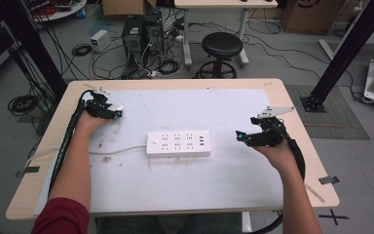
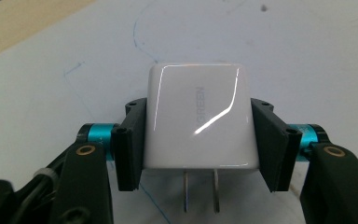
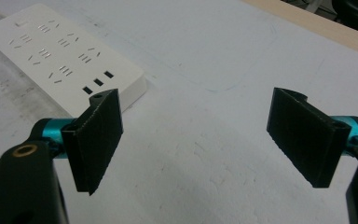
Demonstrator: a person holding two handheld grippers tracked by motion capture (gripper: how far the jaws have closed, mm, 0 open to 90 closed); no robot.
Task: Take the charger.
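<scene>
Left claw (image 2: 198, 149) clamps the white wall charger (image 2: 198, 119) by its sides; right claw (image 3: 205, 140) gapes empty; glossy casing could slip, misaligning prongs at the power strip (image 1: 178, 143)

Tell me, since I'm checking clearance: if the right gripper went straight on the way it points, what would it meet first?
Probably nothing: the right gripper has bare white mat ahead. The power strip lies off to one side.

Beyond the pale wooden table (image 1: 292, 105) lies a grey floor (image 1: 272, 63) strewn with black cables (image 1: 80, 48), a round black stool (image 1: 221, 46), a computer tower (image 1: 133, 31), cardboard boxes (image 1: 121, 6) and black frame posts (image 1: 350, 41).
</scene>
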